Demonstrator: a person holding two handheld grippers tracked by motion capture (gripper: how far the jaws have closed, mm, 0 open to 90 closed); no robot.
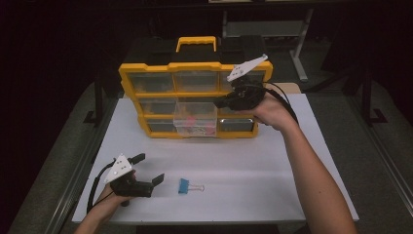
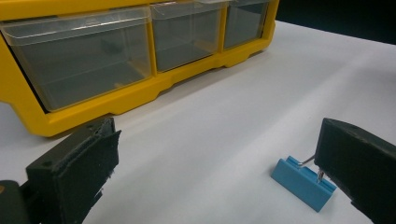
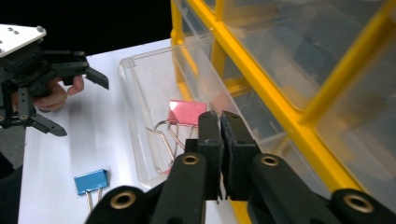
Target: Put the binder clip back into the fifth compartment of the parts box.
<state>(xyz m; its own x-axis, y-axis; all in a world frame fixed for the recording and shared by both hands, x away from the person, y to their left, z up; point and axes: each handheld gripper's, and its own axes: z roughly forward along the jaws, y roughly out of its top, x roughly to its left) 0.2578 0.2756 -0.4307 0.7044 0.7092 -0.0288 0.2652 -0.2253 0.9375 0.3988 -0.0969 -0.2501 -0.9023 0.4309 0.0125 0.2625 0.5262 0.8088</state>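
Observation:
A yellow organizer (image 1: 195, 66) with clear drawers stands at the back of the white table (image 1: 272, 185). One clear drawer (image 1: 195, 108) is pulled out of its bottom row, and a pink binder clip (image 3: 187, 112) lies inside with other clips. My right gripper (image 1: 220, 103) hovers just right of that drawer; its jaws (image 3: 220, 122) are shut with nothing between them. A blue binder clip (image 1: 184, 186) lies on the table near the front. My left gripper (image 1: 148, 168) rests open just left of it, and the blue clip (image 2: 303, 182) sits beside its right jaw, untouched.
The table's front edge runs just below the left hand. The organizer's closed drawers (image 2: 88, 60) face the left gripper across bare table. A metal frame and table legs (image 1: 299, 53) stand in the dark behind the organizer.

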